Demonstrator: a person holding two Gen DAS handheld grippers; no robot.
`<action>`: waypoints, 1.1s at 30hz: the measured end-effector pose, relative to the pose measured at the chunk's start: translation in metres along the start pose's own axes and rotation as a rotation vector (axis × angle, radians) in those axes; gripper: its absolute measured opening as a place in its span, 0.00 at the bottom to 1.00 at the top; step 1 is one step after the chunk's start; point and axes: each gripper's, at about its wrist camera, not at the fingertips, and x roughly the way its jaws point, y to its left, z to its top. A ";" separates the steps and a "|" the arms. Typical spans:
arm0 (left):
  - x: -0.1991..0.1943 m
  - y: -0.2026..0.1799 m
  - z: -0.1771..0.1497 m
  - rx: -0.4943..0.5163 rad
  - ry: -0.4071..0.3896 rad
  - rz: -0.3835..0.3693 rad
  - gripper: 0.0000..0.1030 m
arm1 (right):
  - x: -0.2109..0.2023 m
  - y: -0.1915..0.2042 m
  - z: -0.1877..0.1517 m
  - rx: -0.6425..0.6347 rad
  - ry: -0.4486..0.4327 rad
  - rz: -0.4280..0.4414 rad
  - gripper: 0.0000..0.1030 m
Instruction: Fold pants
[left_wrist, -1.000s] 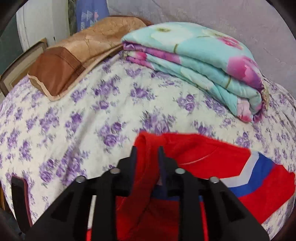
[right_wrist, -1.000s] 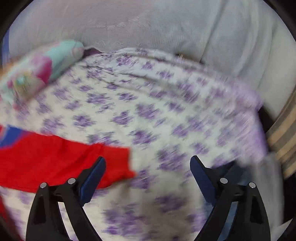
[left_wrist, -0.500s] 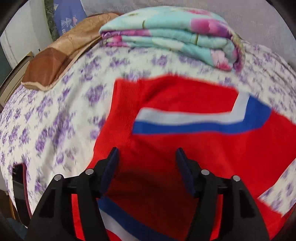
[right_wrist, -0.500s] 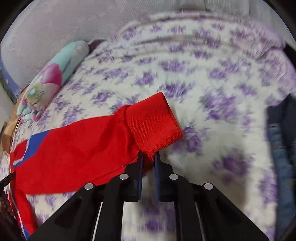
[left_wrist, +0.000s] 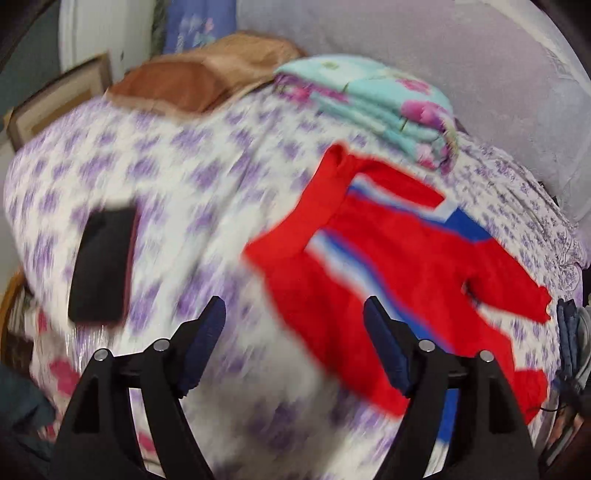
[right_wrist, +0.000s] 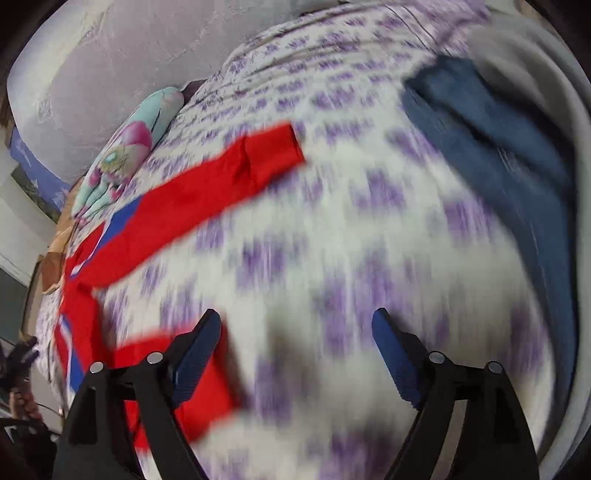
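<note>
Red pants: lie spread on the bed, clear of both grippers. White and blue stripes run across the red cloth. In the left wrist view the garment fills the right half of the bed surface, one end toward the folded quilt, one leg cuff reaching the right edge. In the right wrist view the same pants stretch along the left side, one leg angled up to a ribbed cuff near the middle, another red part low beside the left finger. Both views are blurred; fine folds cannot be told.

Left gripper: jaws parted wide, nothing between them. It hangs above the sheet, its right finger over the near edge of the pants.

Right gripper: jaws likewise spread, holding nothing. Mostly bare sheet shows between the fingers, with red cloth at the left finger.

Bedsheet: white with purple flower print, covers the whole bed.

Folded quilt: turquoise with pink flowers, stacked at the far side of the bed, just beyond the pants.

Brown cushion: lies at the far left, beside the quilt.

Black flat object: rests on the sheet at the left, well apart from the pants; kind cannot be told.

Blue jeans: a dark denim garment on the right side of the bed, well apart from the red pants.
</note>
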 end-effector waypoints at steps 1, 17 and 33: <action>0.006 0.006 -0.006 -0.018 0.021 -0.009 0.72 | 0.000 0.000 -0.018 0.002 0.016 0.019 0.83; 0.057 -0.018 -0.003 -0.145 0.007 -0.152 0.06 | -0.063 0.034 -0.033 -0.078 -0.269 0.135 0.11; -0.024 -0.011 -0.080 -0.033 -0.083 0.015 0.53 | -0.114 -0.005 -0.084 -0.104 -0.448 -0.246 0.47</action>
